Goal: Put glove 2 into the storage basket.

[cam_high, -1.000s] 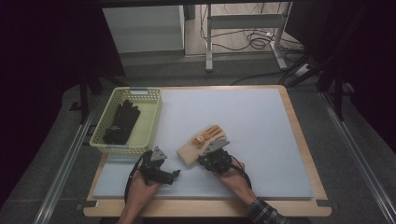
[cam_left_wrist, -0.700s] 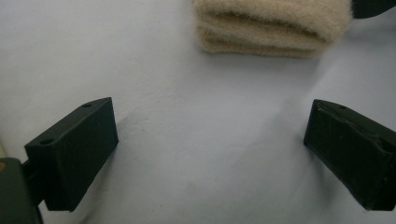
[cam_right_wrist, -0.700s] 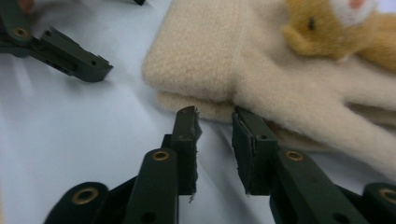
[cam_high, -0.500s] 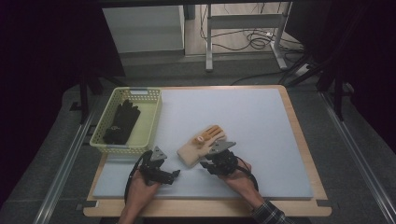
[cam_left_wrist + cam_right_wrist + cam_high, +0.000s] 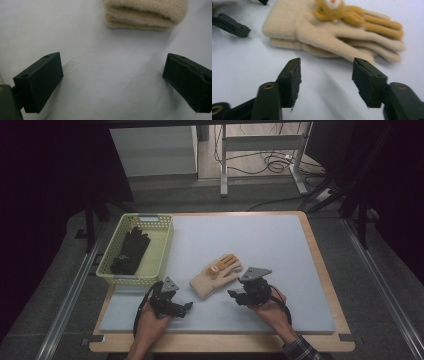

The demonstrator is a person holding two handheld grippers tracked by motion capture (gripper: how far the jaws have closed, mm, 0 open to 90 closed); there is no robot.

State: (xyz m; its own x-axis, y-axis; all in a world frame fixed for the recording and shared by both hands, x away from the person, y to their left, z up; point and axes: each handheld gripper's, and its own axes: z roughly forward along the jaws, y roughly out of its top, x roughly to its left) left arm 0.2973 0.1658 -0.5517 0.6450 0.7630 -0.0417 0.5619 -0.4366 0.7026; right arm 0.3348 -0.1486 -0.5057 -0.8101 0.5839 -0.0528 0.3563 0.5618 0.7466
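A pair of cream knitted gloves lies stacked on the pale mat, the top one with orange fingers and a small round patch. My left gripper rests on the mat just left of the cuffs, jaws wide apart. In the left gripper view the cream cuffs lie ahead, beyond the jaws. My right gripper sits just right of the gloves, open. In the right gripper view the gloves lie a short way past the fingertips, untouched.
A pale green basket holding black gloves stands at the mat's left edge. The pale mat stretches bare toward the far and right sides, framed by a wooden border. The left gripper's jaw shows near the cuffs.
My right gripper has drawn back a little to the right, away from the cream gloves. The gloves and the left gripper have stayed in place.
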